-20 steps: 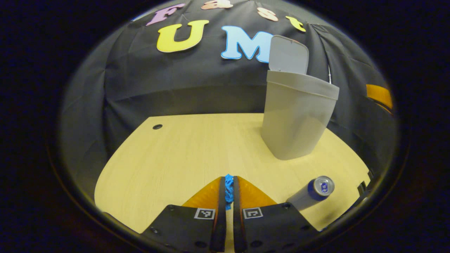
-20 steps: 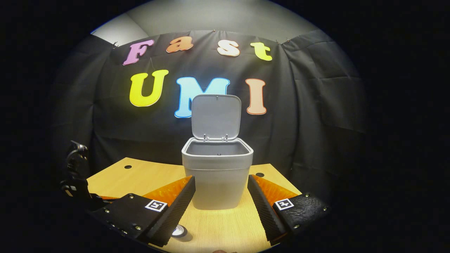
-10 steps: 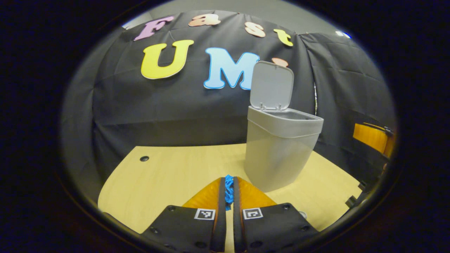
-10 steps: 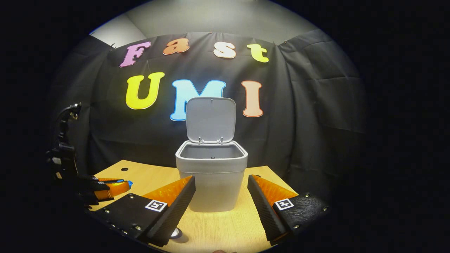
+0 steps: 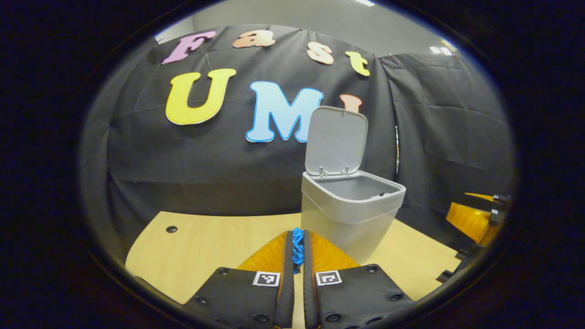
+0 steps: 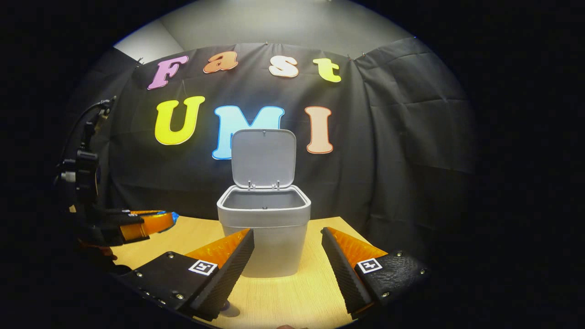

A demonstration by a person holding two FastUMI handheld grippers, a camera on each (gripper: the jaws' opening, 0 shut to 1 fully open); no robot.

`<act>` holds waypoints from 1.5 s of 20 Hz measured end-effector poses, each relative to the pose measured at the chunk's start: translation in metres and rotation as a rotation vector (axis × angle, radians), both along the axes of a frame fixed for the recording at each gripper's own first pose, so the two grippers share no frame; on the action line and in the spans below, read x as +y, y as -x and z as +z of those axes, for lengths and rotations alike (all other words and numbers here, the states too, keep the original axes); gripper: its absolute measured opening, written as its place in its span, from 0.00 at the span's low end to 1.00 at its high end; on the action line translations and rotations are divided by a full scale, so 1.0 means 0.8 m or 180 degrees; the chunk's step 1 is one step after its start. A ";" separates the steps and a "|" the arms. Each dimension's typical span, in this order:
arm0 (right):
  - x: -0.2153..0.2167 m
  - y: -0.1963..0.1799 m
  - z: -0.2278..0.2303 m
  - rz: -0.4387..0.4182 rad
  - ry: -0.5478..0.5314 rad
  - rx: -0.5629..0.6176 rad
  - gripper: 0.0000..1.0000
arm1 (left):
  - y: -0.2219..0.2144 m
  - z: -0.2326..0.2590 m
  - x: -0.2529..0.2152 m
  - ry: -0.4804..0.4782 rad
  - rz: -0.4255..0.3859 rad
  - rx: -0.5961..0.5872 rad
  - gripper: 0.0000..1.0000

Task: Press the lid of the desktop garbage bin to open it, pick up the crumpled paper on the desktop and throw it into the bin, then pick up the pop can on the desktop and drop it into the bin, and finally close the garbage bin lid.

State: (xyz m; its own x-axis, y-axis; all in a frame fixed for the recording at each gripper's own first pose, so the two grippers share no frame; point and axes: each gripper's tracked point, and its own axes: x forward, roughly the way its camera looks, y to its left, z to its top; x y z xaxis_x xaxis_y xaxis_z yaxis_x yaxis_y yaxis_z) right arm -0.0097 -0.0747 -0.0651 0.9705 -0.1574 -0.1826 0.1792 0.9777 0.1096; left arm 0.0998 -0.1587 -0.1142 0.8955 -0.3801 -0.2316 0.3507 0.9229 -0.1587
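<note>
I read no brand or label on the grey plastic desktop bin (image 5: 349, 214); its hinged lid (image 5: 336, 140) stands upright, right of centre on the pale wooden desk (image 5: 205, 242). My left gripper (image 5: 297, 249) is raised, clamped on the crumpled blue paper (image 5: 297, 244). My right gripper (image 6: 287, 256) is level, fingers apart, bin between them.

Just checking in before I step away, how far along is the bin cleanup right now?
Done: the bin stands on the table with its lid up. In hand: the left hand-held gripper is shut on the blue crumpled paper, short of the opening. Left: dropping the paper in, binning the pop can and closing the lid. The right hand-held gripper is open.
</note>
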 end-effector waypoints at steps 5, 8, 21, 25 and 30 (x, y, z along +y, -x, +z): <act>-0.019 0.022 0.000 -0.0217 0.0055 0.0051 0.95 | -0.032 0.043 -0.035 0.0113 -0.0167 -0.0237 0.14; -0.029 0.035 -0.001 -0.0360 0.0063 0.0096 0.95 | -0.047 0.059 -0.055 0.0201 -0.0259 -0.0323 0.14; -0.050 0.082 -0.017 -0.0829 0.0093 0.0305 0.96 | -0.111 0.058 -0.132 0.0430 -0.0687 -0.0363 0.14; -0.053 0.089 -0.018 -0.0911 0.0081 0.0332 0.96 | -0.125 0.048 -0.150 0.0398 -0.0721 -0.0332 0.14; -0.057 0.091 -0.018 -0.0965 0.0078 0.0333 0.96 | -0.134 0.041 -0.163 0.0285 -0.0763 -0.0340 0.24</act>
